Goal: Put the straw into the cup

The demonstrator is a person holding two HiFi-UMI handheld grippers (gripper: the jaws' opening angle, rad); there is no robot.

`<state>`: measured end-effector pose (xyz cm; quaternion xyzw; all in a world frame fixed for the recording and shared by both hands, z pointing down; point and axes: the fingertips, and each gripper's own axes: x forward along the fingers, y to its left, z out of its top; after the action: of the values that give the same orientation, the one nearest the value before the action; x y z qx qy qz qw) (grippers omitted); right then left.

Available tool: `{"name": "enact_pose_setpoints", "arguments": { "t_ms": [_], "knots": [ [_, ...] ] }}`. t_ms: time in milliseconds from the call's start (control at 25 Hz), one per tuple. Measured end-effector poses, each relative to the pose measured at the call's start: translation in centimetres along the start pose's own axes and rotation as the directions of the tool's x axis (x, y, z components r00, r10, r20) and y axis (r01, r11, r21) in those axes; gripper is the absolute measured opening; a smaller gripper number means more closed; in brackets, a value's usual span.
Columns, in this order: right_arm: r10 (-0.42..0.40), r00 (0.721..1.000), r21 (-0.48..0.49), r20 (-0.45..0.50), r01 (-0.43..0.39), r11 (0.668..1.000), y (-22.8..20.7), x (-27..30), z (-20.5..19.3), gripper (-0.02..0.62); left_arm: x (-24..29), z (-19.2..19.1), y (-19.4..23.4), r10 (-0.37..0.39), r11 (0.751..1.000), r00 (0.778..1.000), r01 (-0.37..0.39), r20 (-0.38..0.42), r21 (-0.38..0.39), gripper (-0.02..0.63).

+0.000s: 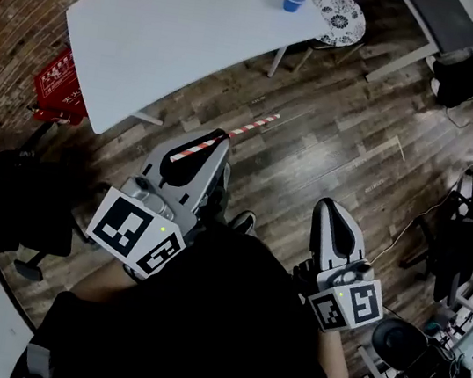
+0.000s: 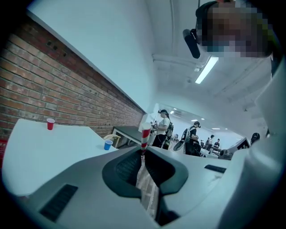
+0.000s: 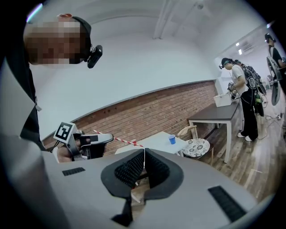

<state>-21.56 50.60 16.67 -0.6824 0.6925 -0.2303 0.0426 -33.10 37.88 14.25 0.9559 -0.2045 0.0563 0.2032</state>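
Red-striped straw (image 1: 251, 127), light and crushable: we are pinching it mid-length in the left hand-held gripper (image 1: 215, 142), right hand-held gripper (image 1: 330, 207) closed empty.

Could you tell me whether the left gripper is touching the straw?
Touching. The left gripper view shows the left gripper shut on the straw, which pokes out past its tips.

Even indoor light, bright ceiling lamp (image 2: 206, 69), fisheye bending, dark vignetted corners
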Motion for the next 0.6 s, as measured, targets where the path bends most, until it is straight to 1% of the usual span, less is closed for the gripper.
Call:
{"name": "enact_pose_setpoints", "arguments": {
  "t_ms": [320,600],
  "knots": [
    [-0.095,0.995,-0.023,-0.022,0.094,0.995,-0.7,6.3,2.0,0.028,4.2,1.5,5.8,-0.085,0.995,0.996,0.083,-0.022,-0.052,0.038],
    [-0.158,0.987,0.001,-0.026,0.158,0.987,-1.0,9.2,2.7,0.028,6.6,2.1,8.0,-0.155,0.986,0.987,0.151,-0.051,-0.074,0.038]
  ]
}}
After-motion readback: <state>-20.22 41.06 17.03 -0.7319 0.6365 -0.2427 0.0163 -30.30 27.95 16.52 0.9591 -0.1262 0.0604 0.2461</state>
